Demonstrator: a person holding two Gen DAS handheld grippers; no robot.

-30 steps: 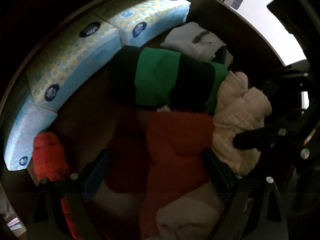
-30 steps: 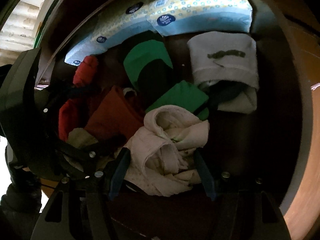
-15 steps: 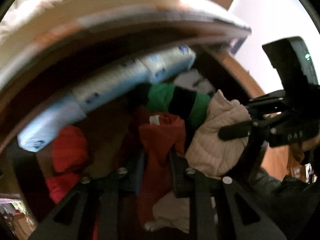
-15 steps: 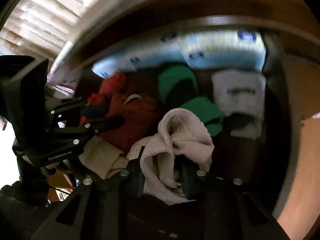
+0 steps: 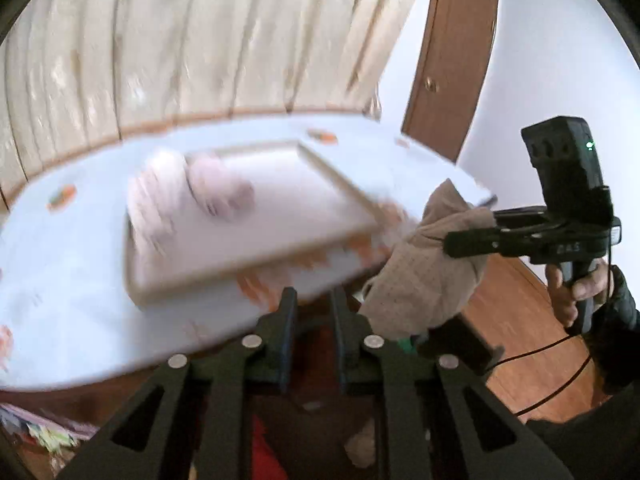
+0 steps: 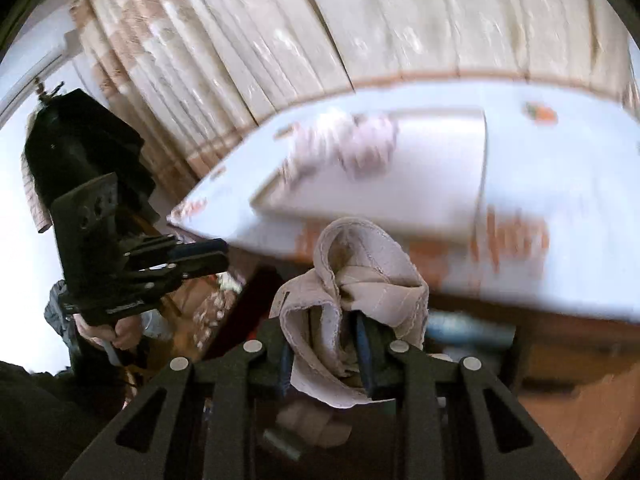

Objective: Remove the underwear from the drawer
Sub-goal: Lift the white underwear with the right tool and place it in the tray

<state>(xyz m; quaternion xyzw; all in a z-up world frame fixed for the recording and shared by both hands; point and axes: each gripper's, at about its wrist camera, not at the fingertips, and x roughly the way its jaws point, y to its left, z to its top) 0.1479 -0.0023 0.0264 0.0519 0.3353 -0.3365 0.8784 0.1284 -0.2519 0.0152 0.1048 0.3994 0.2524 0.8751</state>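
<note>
Underwear: crumpled beige ribbed cotton piece [image 6: 360,280], now out of the drawer and hanging in the air in front of the counter edge, pinched in the right gripper [image 6: 324,340]. A second ago both cameras looked down into the drawer (tissue boxes, green-black and red garments). Now both look across the white-clothed counter [image 5: 80,300] to the cream curtain [image 5: 200,40]. So both grippers have come up and tilted level.

Right jaws have just been closing, with the beige cloth between them. It is bunched around both pads, with one loop standing up and a tail drooping below. In the left wrist view it sits at 3 o'clock, a baggy lump on the right gripper's tips, just off the counter's near corner.

The left gripper [image 5: 314,300] was wide over the red garment a second ago; it is now fully closed. From the right wrist view, at 9 o'clock, nothing shows between its tips, so the red piece was probably missed or dropped. A red scrap [image 5: 264,444] shows low at 6 o'clock, likely in the drawer.

Judgement: one piece is extracted and the lift is basically done. What's left is setting it down, likely on the pale shallow tray [image 5: 344,188] at 12 o'clock, where pinkish striped bundles [image 5: 192,188] already lie. The frames are motion-blurred, so fabric detail is soft.
</note>
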